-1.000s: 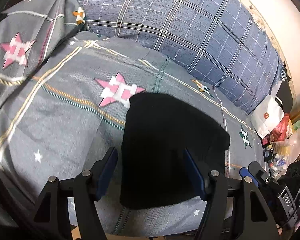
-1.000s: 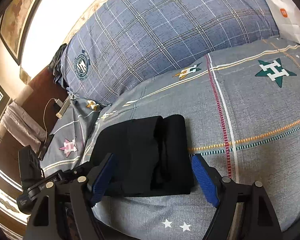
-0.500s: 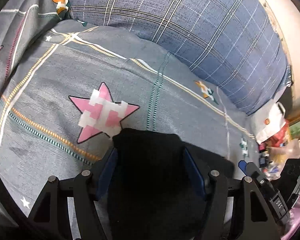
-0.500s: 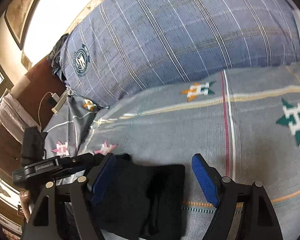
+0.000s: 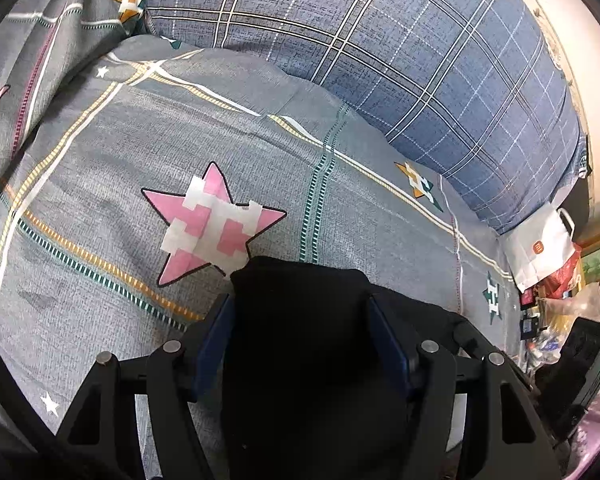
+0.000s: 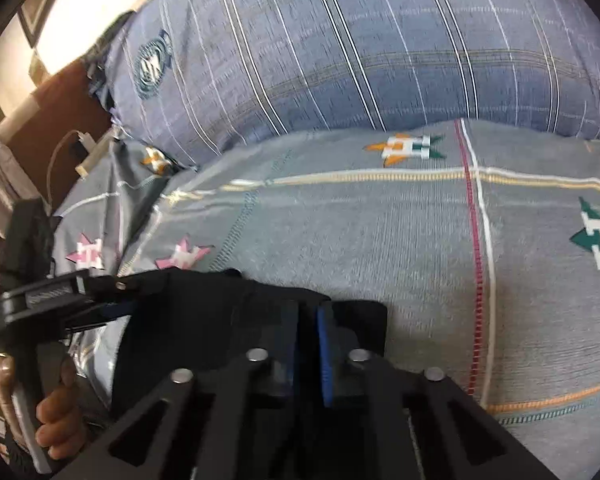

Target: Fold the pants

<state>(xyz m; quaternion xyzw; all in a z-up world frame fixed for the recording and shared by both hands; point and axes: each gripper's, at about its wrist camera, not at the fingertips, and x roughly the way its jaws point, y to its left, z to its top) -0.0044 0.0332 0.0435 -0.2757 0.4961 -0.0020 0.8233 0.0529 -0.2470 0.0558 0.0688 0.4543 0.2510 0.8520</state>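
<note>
My right hand-held gripper (image 6: 309, 344) is clamped shut on the folded black fabric pants (image 5: 300, 320); my left hand-held gripper (image 5: 302, 344) straddles them, jaws apart, on the grey star-patterned bed (image 5: 140, 152).

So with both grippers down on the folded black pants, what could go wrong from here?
1. The right gripper has shut on one spot of the pants; it may hold only the top layer, so lifting could undo the fold.
2. The left gripper straddles the pants with its jaws apart, so that side may slip or lag.
3. The pads might also catch the bedsheet underneath.
</note>
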